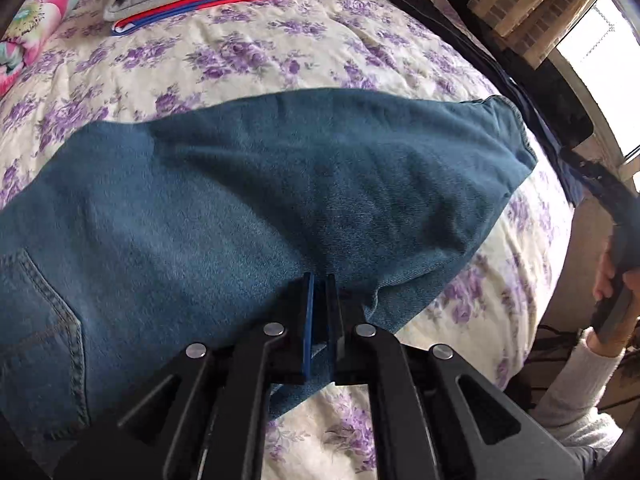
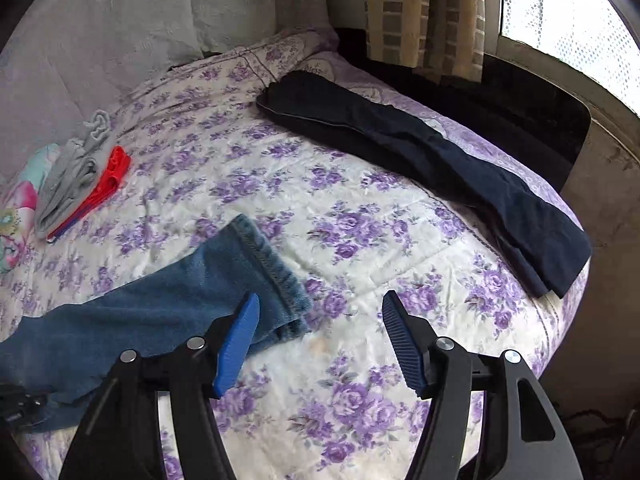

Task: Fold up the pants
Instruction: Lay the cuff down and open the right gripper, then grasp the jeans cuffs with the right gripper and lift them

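Note:
Blue jeans (image 1: pixel 248 200) lie spread across the flowered bedspread (image 1: pixel 248 56), a back pocket at the lower left. My left gripper (image 1: pixel 319 280) is shut on a fold of denim at the jeans' near edge, and the cloth runs down between its pads. In the right wrist view one jeans leg (image 2: pixel 160 304) reaches in from the left and ends in a stitched hem (image 2: pixel 272 272). My right gripper (image 2: pixel 320 304) stands open just above the bedspread (image 2: pixel 360 208). Its left finger (image 2: pixel 236 344) overlaps the hem, and nothing is pinched between the pads.
Dark navy pants (image 2: pixel 420 160) lie along the bed's far right side by the window sill. Folded grey and red clothes (image 2: pixel 80 184) and a bright floral pillow (image 1: pixel 32 20) sit at the far left. A hand in a pale sleeve (image 1: pixel 580 380) shows past the bed's right edge.

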The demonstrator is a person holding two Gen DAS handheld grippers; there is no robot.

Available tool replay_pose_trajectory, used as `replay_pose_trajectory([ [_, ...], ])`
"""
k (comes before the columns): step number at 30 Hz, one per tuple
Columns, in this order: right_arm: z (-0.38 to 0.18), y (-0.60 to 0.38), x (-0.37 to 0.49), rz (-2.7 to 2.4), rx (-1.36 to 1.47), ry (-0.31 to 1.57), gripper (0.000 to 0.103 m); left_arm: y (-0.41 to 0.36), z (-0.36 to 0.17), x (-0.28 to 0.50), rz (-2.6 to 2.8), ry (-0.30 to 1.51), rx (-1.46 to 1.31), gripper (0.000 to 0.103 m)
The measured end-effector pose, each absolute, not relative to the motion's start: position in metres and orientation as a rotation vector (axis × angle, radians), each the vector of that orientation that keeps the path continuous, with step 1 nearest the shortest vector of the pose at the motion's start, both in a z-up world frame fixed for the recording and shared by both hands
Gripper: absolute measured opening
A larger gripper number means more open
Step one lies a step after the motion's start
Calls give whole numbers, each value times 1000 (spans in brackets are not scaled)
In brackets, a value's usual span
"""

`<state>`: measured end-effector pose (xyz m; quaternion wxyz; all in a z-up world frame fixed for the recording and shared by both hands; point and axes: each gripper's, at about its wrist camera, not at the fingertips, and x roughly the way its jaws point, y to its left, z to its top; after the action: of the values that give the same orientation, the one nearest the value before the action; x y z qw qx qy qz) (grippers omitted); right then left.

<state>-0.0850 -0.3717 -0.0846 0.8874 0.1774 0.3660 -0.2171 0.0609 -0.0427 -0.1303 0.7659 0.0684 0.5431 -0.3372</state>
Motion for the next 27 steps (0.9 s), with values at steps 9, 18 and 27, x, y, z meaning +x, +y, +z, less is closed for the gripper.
replay_pose_trajectory([
  [9,-109,-255,-15,31,324,944,14,-21,-134,42,-702,1187,81,5],
  [18,-133,-247,-5,35,319,1038,38,-24,-135,41,-706,1153,105,5],
  [27,-133,-398,-96,-265,890,813,78,-20,-136,40,-734,1141,94,5],
])
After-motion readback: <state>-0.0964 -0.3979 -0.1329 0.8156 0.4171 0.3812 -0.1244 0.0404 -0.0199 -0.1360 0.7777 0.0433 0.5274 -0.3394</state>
